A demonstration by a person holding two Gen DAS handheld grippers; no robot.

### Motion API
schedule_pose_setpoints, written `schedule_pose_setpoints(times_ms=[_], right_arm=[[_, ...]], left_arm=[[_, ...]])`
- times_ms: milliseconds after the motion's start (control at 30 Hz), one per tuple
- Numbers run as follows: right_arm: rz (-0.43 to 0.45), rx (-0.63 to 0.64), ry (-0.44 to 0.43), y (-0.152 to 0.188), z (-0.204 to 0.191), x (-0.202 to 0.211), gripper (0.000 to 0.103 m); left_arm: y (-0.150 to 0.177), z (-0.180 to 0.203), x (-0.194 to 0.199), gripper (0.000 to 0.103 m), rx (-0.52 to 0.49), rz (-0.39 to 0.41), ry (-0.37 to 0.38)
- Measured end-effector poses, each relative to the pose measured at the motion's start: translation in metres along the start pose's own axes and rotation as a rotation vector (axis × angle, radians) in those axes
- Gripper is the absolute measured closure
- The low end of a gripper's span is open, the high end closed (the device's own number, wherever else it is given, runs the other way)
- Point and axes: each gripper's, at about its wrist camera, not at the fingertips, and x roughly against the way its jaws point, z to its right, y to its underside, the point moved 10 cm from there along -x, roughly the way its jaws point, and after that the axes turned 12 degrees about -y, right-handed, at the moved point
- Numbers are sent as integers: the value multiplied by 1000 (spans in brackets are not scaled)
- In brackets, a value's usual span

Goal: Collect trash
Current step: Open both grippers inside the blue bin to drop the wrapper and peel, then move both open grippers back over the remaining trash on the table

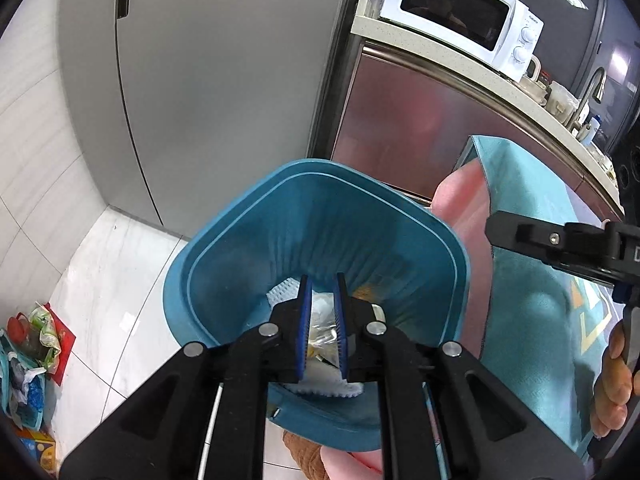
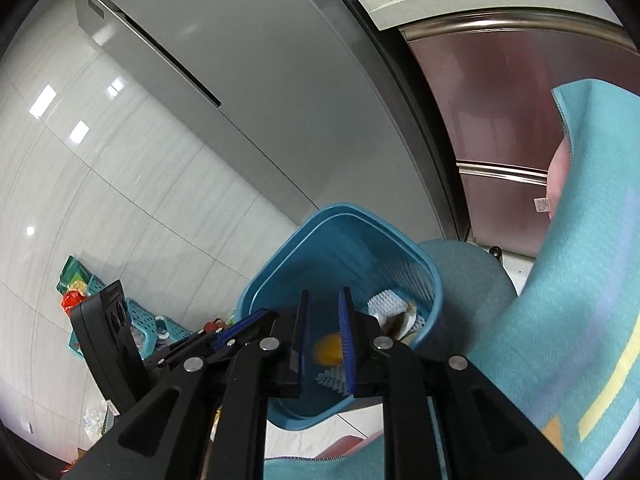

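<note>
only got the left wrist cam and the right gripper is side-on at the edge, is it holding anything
Observer: No. In the right wrist view the right gripper has its jaws apart with nothing pinched.
Operator: whats the orange bit i half see in the bin
Observer: A blurred orange piece shows through that gap, inside the blue bin; what it is, I cannot tell.
Operator: anything on the bins far side
Observer: A grey-green round seat sits right beside its rim.
</note>
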Motion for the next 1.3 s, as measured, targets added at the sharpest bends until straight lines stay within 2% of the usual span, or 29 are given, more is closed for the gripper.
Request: schedule_pose_setpoints(times_ms=[300, 633, 833, 1033, 1300], right_arm=[[41, 22, -18, 0, -9, 32, 81], [87, 76, -31, 19, -26, 84, 80], [124, 94, -22, 35, -24, 123, 76], [175, 104, 23, 51, -11, 166, 75], [273, 83, 109, 72, 17, 235, 73]], left_arm=[[2, 13, 32, 91, -19, 66, 28], [4, 43, 76, 91, -52, 124, 80], [9, 62, 103, 91, -79, 160, 118], [16, 99, 132, 88, -136, 195, 169], [36, 169, 158, 87, -242, 207, 274]])
